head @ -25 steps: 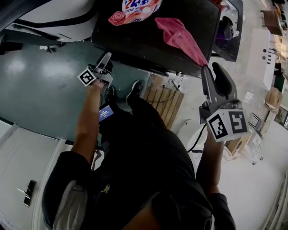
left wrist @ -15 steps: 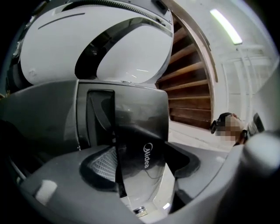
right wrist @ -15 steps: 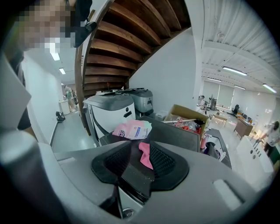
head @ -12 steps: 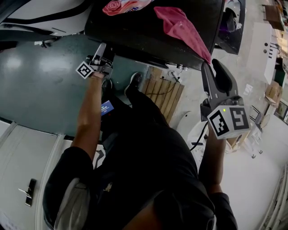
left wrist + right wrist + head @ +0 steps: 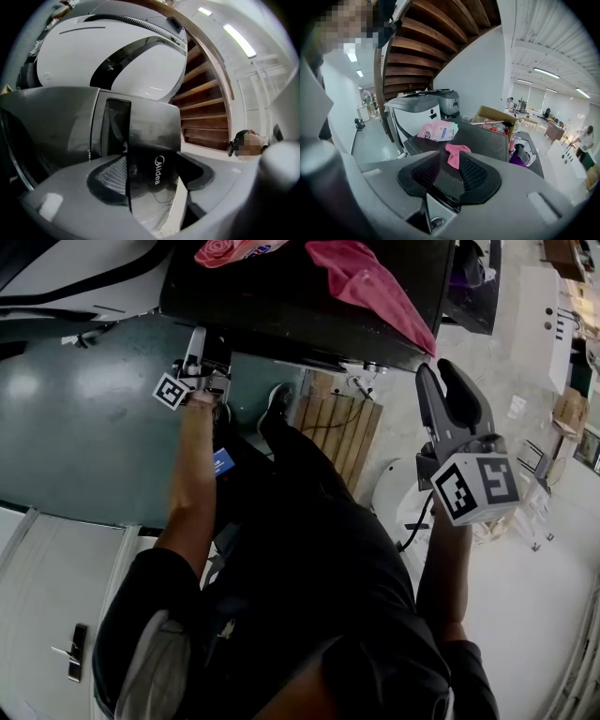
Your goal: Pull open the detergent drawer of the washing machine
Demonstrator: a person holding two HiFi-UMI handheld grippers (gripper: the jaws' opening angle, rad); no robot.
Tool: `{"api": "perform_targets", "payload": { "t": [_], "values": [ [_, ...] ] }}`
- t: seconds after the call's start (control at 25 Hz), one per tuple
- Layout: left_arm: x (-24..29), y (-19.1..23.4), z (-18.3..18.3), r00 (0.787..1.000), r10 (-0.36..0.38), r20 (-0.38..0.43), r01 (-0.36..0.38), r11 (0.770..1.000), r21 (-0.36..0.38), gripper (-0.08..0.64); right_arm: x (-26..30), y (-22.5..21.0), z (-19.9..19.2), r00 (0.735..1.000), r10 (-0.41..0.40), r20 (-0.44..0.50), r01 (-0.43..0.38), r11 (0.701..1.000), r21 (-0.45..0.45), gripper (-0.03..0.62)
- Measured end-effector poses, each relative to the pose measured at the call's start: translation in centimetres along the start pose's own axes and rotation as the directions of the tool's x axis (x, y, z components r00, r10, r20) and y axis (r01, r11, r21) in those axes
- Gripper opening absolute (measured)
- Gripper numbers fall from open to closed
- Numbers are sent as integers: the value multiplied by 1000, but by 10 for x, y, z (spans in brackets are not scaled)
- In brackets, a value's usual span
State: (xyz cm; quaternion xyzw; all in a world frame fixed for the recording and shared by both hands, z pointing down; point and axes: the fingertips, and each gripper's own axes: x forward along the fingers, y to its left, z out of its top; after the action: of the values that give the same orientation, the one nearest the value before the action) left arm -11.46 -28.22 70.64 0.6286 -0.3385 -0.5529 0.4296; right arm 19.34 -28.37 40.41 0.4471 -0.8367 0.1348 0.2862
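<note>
The washing machine (image 5: pixel 309 287) has a dark top and stands at the top of the head view. My left gripper (image 5: pixel 194 348) reaches up to its front upper left corner. In the left gripper view the grey detergent drawer front (image 5: pixel 154 159), marked with a white logo, stands out from the grey machine body (image 5: pixel 47 126). It lies between the jaws of my left gripper (image 5: pixel 154 178), which are closed on it. My right gripper (image 5: pixel 445 390) hangs in the air to the right of the machine, open with nothing between its pads (image 5: pixel 471 171).
A pink cloth (image 5: pixel 370 282) and a pink detergent bag (image 5: pixel 225 249) lie on the machine's top. A wooden pallet (image 5: pixel 337 432) is on the floor below it. A white machine (image 5: pixel 117 56) and a wooden staircase (image 5: pixel 206 103) stand behind. A cardboard box (image 5: pixel 497 117) is further back.
My left gripper has turned from leaning right to pointing straight at the machine's front edge, staying in the same spot. The right gripper has sunk a little and stays open.
</note>
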Motion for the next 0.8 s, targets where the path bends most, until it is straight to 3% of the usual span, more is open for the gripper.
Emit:
{"api": "perform_targets", "payload": {
  "t": [0.24,0.48,0.8],
  "values": [
    [-34,-18,-3,999,-3,41,3,1000,-14,337,0,-6,-4,1000,-23,-6,24,1000,17,120],
    [-41,-23,-8,1000,11,-29,-12,999,-31,338,2,7,3,1000,-5,21,4,1000,29,120],
    [-71,-38,-11,999,22,-33,-24,998,-52,341,-6,15,-1,999,-14,44,11,998,60,120]
  ]
}}
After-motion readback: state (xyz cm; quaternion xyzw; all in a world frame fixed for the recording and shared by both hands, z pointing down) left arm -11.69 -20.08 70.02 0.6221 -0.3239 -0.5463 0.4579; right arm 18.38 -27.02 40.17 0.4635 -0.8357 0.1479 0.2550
